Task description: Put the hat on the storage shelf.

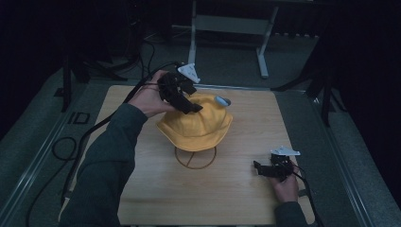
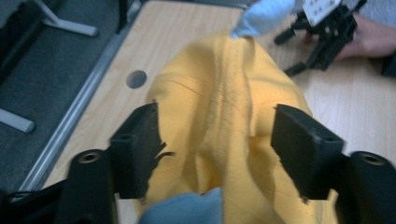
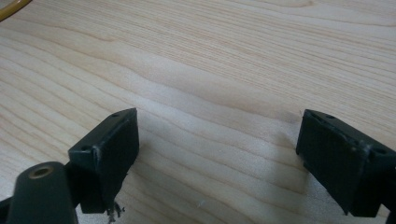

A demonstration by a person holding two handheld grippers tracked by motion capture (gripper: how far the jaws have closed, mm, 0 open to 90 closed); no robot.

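Dim room, wooden bench (image 1: 151, 198). Yellow hat (image 1: 196, 125) sits mid-bench on a wire stand (image 1: 195, 160), pale blue lining (image 2: 264, 16) showing at its far edge. Left tongs (image 1: 189, 105) over the crown, released, jaws wide, cloth between but unpinched. Right tongs (image 1: 259, 168) released, idle on bench. Step looks like placing done; next, lift left clear.

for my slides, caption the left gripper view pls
Open left gripper poised over a yellow hat on the wooden table.

Stand (image 1: 195, 158) mostly under yellow hat (image 1: 196, 124)
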